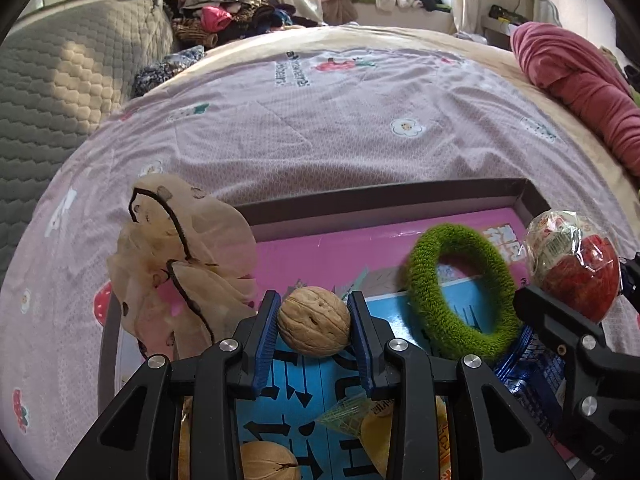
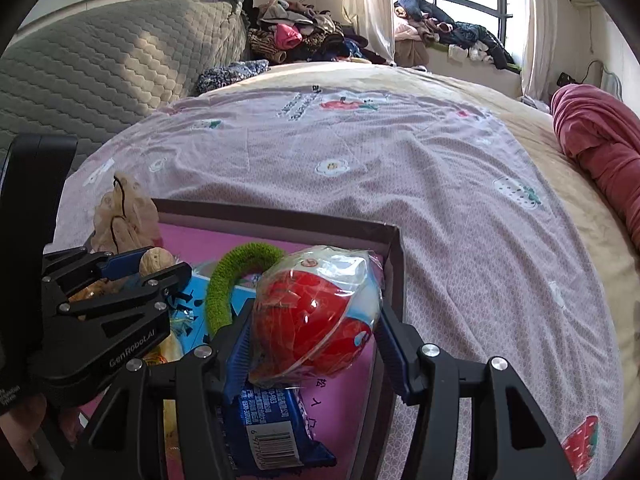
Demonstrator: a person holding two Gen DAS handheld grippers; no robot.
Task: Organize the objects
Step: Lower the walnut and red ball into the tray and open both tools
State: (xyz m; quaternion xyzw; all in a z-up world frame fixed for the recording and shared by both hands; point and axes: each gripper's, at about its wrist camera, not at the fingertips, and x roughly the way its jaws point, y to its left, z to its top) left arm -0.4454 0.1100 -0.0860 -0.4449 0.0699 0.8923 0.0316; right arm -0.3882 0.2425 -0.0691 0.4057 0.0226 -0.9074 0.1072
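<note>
Left tongs (image 1: 313, 322) clamp walnut (image 1: 314, 320), right tongs (image 2: 316, 330) clamp wrapped snack (image 2: 316, 312); both angled down over box (image 1: 384, 196).

A: Where is room lying open around the dark-rimmed box (image 1: 384, 196)?

B: Beyond its far wall the bed (image 1: 320, 132) is stretching away bare under the flowered sheet, up to the grey quilted headboard (image 1: 60, 80) on the left and the rolled red blanket (image 1: 580, 80) on the right.

A: And inside the box?

B: It is getting crowded. The green fuzzy ring (image 1: 460, 292) is lying right of centre, a beige scrunchie (image 1: 176, 256) is draping over the left rim, and a blue snack packet (image 2: 272, 420) is filling the near right corner. The pink strip along the far wall is staying free.

A: Are the grippers crowding each other?

B: They are sitting close side by side, leaving only a narrow gap.
</note>
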